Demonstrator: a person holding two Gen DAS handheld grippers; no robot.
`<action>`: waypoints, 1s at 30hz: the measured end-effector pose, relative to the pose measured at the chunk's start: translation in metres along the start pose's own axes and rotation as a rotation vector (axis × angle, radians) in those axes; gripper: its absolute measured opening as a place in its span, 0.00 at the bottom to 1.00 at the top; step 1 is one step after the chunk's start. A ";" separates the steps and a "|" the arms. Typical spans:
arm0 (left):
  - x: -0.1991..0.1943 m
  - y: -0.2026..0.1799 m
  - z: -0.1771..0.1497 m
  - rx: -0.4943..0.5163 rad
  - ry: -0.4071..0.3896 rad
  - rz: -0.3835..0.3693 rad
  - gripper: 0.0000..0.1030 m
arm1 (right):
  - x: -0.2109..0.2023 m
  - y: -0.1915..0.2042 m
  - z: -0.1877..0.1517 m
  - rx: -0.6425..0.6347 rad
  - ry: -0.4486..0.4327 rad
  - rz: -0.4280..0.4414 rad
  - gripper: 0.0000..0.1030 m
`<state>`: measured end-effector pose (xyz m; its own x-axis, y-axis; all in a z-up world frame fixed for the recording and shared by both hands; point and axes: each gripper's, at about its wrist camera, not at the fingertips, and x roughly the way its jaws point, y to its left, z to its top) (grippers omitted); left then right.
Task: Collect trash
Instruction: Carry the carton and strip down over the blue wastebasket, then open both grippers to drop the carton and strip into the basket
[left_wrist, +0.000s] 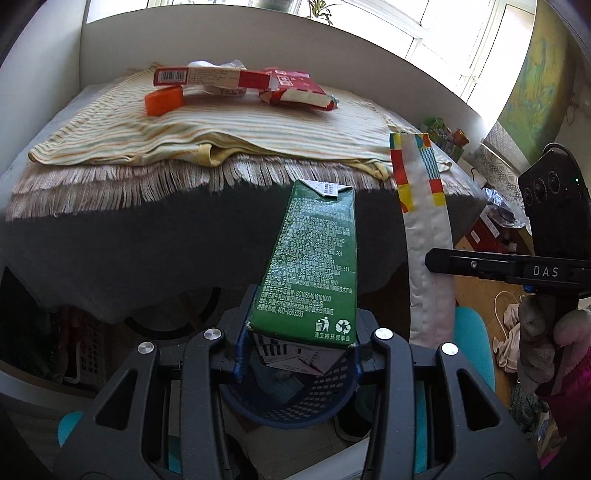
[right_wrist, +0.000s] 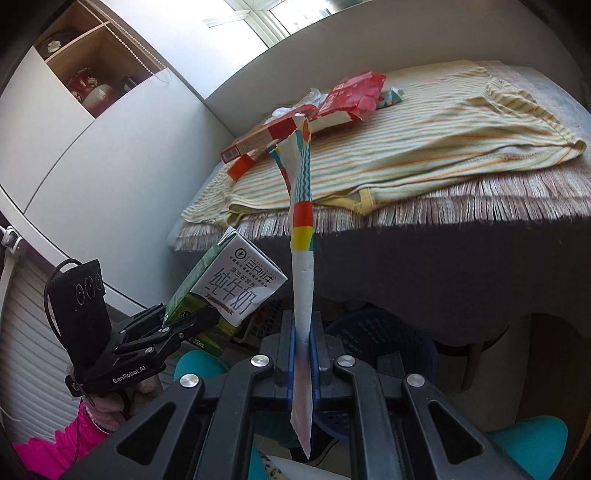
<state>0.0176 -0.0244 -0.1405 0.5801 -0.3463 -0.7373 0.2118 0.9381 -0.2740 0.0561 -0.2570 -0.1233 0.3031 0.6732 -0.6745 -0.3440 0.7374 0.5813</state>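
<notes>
My left gripper (left_wrist: 299, 332) is shut on a green and white milk carton (left_wrist: 314, 266), held in front of the table edge above a dark blue mesh basket (left_wrist: 295, 402). The carton also shows in the right wrist view (right_wrist: 236, 288). My right gripper (right_wrist: 303, 339) is shut on a flattened white wrapper with coloured blocks (right_wrist: 301, 229), which stands upright; it shows in the left wrist view (left_wrist: 421, 206) too. More trash lies on the striped cloth (left_wrist: 221, 125): a long red box (left_wrist: 207, 75), an orange box (left_wrist: 164, 99) and a torn red packet (left_wrist: 299, 88).
The table (right_wrist: 443, 251) has a dark cover with a fringed mat. A white cabinet wall (right_wrist: 110, 155) stands to the left, and the basket (right_wrist: 380, 332) sits under the table edge. A teal seat (left_wrist: 474, 347) is below. Clutter lies on the floor at right (left_wrist: 495, 221).
</notes>
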 end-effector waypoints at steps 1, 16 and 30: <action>0.005 -0.001 -0.004 0.002 0.016 -0.001 0.40 | 0.003 -0.003 -0.005 0.012 0.010 0.001 0.04; 0.072 0.007 -0.045 -0.056 0.214 0.009 0.40 | 0.057 -0.037 -0.052 0.083 0.122 -0.047 0.05; 0.104 -0.006 -0.050 0.001 0.254 0.059 0.40 | 0.092 -0.051 -0.055 0.095 0.161 -0.091 0.14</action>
<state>0.0374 -0.0663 -0.2457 0.3751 -0.2801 -0.8837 0.1840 0.9568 -0.2252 0.0531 -0.2353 -0.2399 0.1809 0.5915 -0.7857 -0.2342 0.8019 0.5497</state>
